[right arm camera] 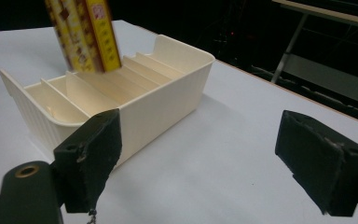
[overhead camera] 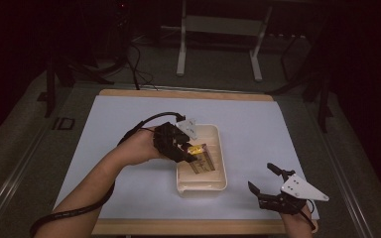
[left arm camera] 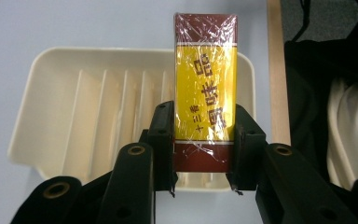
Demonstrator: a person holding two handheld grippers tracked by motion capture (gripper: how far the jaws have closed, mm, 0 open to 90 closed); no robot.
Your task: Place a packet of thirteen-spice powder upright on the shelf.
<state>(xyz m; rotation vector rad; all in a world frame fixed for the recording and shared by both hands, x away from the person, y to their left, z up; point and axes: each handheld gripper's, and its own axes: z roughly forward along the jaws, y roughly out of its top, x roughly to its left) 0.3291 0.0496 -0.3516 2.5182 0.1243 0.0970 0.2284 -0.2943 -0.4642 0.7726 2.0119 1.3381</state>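
Note:
A yellow and maroon box [left arm camera: 205, 93] wrapped in clear film stands upright between the jaws of my left gripper [left arm camera: 204, 113], which is shut on its lower part. The box [overhead camera: 197, 150] hangs over the cream tray [overhead camera: 202, 188], and my left gripper [overhead camera: 192, 153] reaches in from the tray's left side. The tray [left arm camera: 51, 98] has several thin ribs across its inside. In the right gripper view the box [right arm camera: 86, 32] dips into the ribbed tray [right arm camera: 168, 93] from above. My right gripper [overhead camera: 260, 176] stands open near the table's front right, and nothing is between the jaws of this gripper [right arm camera: 209, 149].
The tray sits on a pale blue mat [overhead camera: 258, 124] over a wooden table top [overhead camera: 188, 93]. A white metal frame [overhead camera: 181, 49] stands on the floor beyond the table. The table's wooden edge [left arm camera: 276, 70] runs close past the tray.

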